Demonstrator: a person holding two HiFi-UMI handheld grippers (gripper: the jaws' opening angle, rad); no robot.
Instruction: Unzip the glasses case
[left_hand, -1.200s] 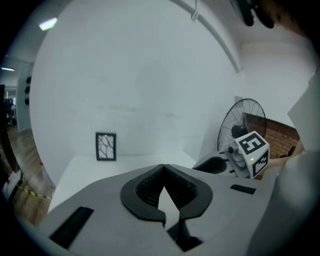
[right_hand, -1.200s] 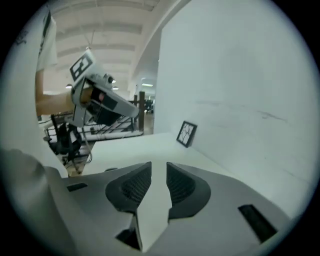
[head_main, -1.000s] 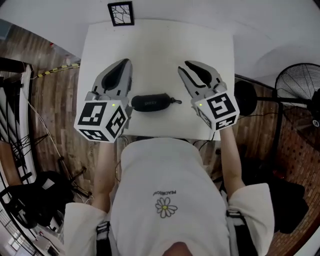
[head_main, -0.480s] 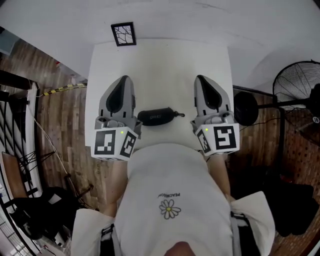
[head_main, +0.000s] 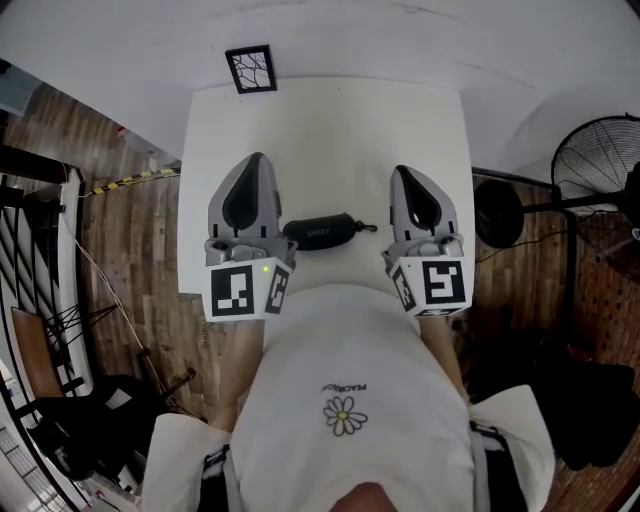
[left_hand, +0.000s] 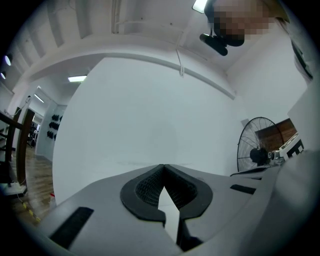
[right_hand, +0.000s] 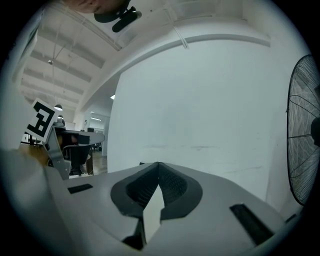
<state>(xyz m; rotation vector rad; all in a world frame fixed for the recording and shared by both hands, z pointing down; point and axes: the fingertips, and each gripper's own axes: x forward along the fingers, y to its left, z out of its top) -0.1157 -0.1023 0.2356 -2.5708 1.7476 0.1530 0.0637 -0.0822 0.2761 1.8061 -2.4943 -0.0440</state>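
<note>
A black zipped glasses case (head_main: 318, 231) lies near the front edge of the white table (head_main: 330, 120), its small zip pull (head_main: 366, 228) sticking out at the right end. My left gripper (head_main: 256, 160) hovers just left of the case and points away from me, shut and empty. On the other side of the case my right gripper (head_main: 402, 172) points the same way, also shut with nothing in it. Neither touches the case. The left gripper view shows only closed fingertips (left_hand: 163, 166) against a white wall. So does the right gripper view, with its fingertips (right_hand: 158, 163) closed.
A small framed black-and-white marker (head_main: 250, 68) stands at the table's far edge. A standing fan (head_main: 600, 160) and its round black base (head_main: 497, 213) are on the wooden floor to the right of the table. The fan (right_hand: 305, 130) also shows at the right gripper view's edge.
Both grippers have drawn back toward me and risen. The right one has straightened from its inward slant, and both now point away, side by side. The case has stayed in place.
</note>
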